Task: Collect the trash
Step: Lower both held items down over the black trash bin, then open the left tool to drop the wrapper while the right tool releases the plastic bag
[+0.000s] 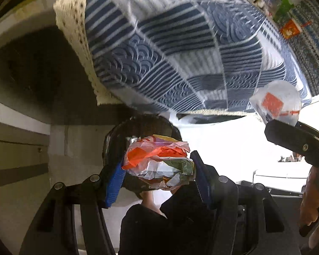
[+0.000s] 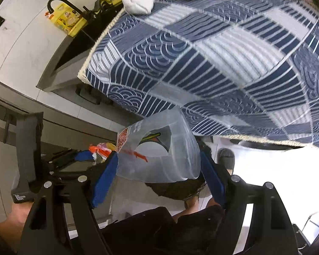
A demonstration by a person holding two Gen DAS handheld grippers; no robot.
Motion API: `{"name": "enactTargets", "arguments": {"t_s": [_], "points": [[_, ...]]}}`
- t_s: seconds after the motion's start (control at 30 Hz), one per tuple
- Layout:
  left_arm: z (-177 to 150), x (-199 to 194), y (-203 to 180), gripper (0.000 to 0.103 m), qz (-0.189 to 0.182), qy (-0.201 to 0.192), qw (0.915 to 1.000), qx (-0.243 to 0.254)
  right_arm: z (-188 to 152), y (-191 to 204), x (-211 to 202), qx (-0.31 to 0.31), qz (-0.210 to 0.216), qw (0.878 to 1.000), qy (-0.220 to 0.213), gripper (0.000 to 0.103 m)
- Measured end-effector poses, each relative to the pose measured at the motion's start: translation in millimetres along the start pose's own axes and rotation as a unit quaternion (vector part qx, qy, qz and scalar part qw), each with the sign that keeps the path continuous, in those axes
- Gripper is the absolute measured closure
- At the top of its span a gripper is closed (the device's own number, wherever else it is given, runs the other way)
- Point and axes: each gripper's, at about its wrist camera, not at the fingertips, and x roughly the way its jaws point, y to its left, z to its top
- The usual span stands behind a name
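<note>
In the left wrist view, the left gripper (image 1: 157, 170) sits low in the middle, its blue-padded fingers (image 1: 114, 187) closed on a crumpled wrapper wad (image 1: 159, 163) of orange, white, yellow and green plastic. Behind the wad a dark woven basket (image 1: 142, 125) shows its rim, partly hidden. Above, a blue and white patterned tablecloth (image 1: 170, 42) with a cream fringe covers the surface and hangs over its edge. To the right, the right gripper (image 1: 272, 119) comes in from the side, holding a clear plastic bag (image 1: 276, 104) with an orange printed square.

In the right wrist view, the left gripper (image 2: 95, 155) appears at the left, the colourful wad (image 2: 102, 148) pinched at its tip. At centre, the right gripper (image 2: 159, 165) has its blue fingers (image 2: 104, 178) pressed against both sides of the clear plastic bag (image 2: 159, 161), held off the surface below the tablecloth's (image 2: 202, 59) hanging edge. The dark basket (image 2: 176, 189) lies just beneath the bag. On top of the cloth, white balled-up cloths (image 2: 138, 1) rest near its far edge. Further left stand a black faucet (image 2: 61, 4) and a yellow box (image 2: 68, 21).
</note>
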Motion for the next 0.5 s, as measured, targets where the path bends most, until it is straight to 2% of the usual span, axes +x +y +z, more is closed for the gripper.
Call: {"name": "enactTargets", "arguments": {"t_s": [0.27,0.5], "points": [[-15,27,14,0.045,0.000,0.034,0.9993,-0.017,-4,-8,29,0.020,0.020,0.999,0.037,0.026],[-20,39,23,0.045,0.000,0.048,0.9983,-0.035,0,-9,40,0.031,0.041,0.998,0.039,0.026]]}}
